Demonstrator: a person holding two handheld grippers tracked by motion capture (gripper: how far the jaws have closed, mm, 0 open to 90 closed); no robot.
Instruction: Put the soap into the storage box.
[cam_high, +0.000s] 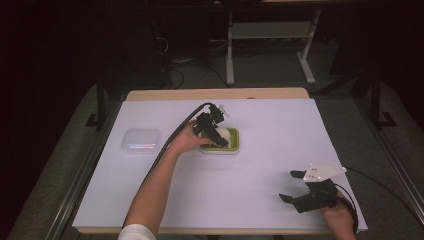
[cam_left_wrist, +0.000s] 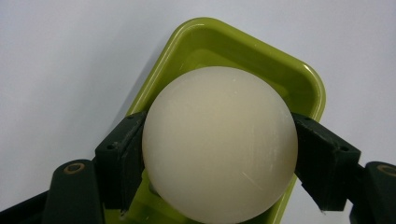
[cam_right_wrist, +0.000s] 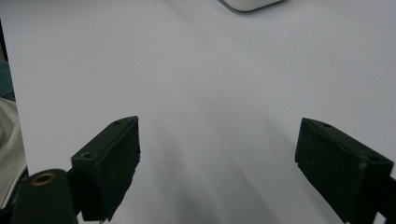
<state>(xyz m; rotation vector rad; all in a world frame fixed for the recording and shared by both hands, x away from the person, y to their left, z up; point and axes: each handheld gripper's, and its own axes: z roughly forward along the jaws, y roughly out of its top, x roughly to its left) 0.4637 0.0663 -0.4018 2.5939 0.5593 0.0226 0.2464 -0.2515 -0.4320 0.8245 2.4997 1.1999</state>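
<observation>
A cream-white ball (cam_left_wrist: 219, 144) sits between the jaws of my left gripper (cam_left_wrist: 219, 158), which is shut on it, directly over a lime-green rectangular tray (cam_left_wrist: 243, 46). In the high view the left gripper (cam_high: 216, 134) holds the ball (cam_high: 223, 135) at the green tray (cam_high: 235, 146) near the table's middle. My right gripper (cam_high: 292, 186) rests near the front right of the table, jaws wide apart and holding nothing; in its own view the right gripper (cam_right_wrist: 217, 163) looks over bare white paper.
A clear plastic lid or box (cam_high: 141, 140) lies left of the green tray. White paper (cam_high: 280, 130) covers the table. A pale rounded object's edge (cam_right_wrist: 250, 3) shows at the top of the right gripper view. Table legs and cables stand behind the table.
</observation>
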